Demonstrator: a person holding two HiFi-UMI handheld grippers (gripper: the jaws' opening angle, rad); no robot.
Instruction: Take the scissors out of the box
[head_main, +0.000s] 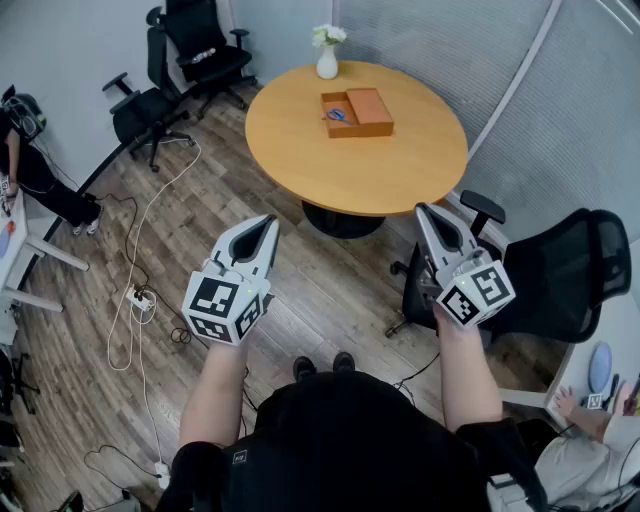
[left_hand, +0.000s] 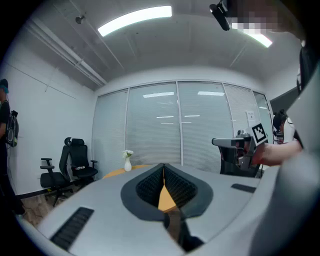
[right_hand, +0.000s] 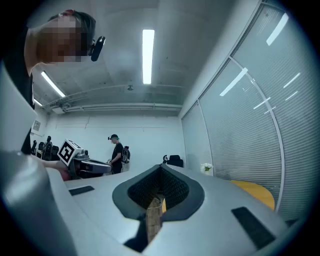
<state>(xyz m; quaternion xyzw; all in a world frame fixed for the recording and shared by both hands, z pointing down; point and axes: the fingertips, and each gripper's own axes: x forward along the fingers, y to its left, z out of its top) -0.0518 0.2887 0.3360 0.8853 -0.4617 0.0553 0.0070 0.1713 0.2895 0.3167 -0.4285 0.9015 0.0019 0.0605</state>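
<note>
An open brown box (head_main: 357, 112) lies on the round wooden table (head_main: 300, 140), its lid flat beside it. Blue-handled scissors (head_main: 336, 115) rest inside the left half. Both grippers are held over the floor, well short of the table. My left gripper (head_main: 268, 222) points at the table's near edge, jaws pressed together and empty. My right gripper (head_main: 424, 210) is also shut with nothing in it, beside the table's right edge. In the left gripper view the closed tips (left_hand: 163, 165) meet over a sliver of table. The right gripper view shows its tips (right_hand: 161, 167) together too.
A white vase with flowers (head_main: 327, 55) stands at the table's far edge. Black office chairs (head_main: 185, 60) sit at the back left, another chair (head_main: 560, 275) close on my right. Cables and a power strip (head_main: 140, 298) lie on the wooden floor. A person (right_hand: 117, 152) stands off to the left.
</note>
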